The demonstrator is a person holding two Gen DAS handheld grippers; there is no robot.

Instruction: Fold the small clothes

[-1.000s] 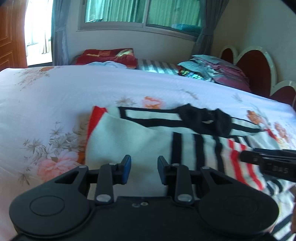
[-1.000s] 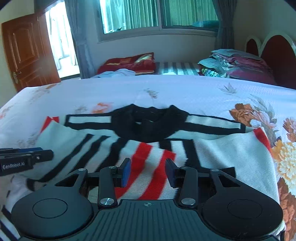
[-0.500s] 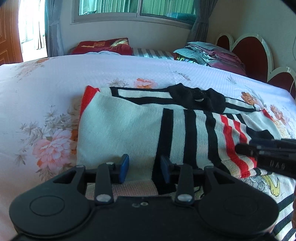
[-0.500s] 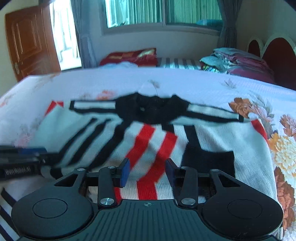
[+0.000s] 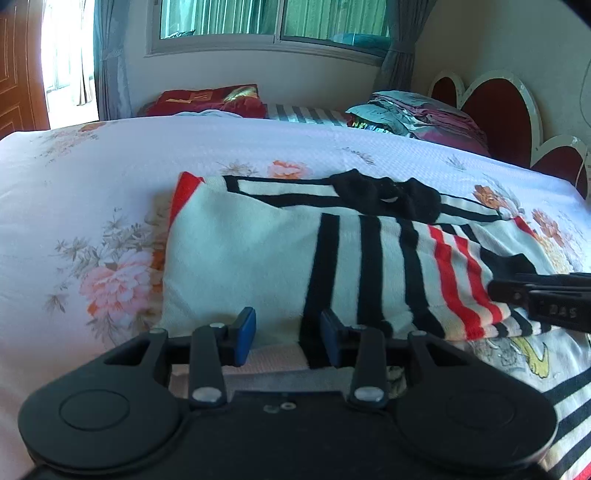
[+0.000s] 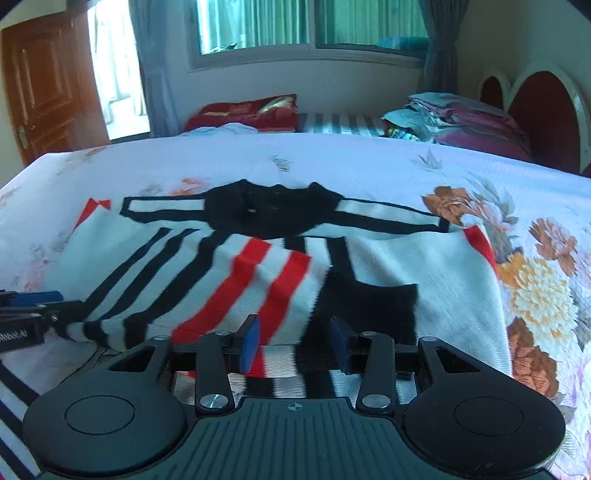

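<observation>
Both grippers at sweater [image 5: 258, 258] hem, apparently unclamped

**Sunlit bedroom, floral bed**

Daylight is pouring in through a wide window [image 5: 273, 22] on the far wall [image 5: 229, 70], with green curtains glowing behind the glass and grey drapes [image 6: 146, 62] hanging at its sides. A brown panelled door [image 6: 44, 85] is standing at the left beside a bright opening. A bed [image 5: 110, 166] in a white sheet with pink and orange flowers is filling the foreground. Red pillows [image 5: 207, 99] and a striped one [image 6: 336, 123] are lying along its far edge. Folded bedding [image 6: 454, 118] is piling up near a red scalloped headboard [image 5: 498, 110] at the right.
</observation>
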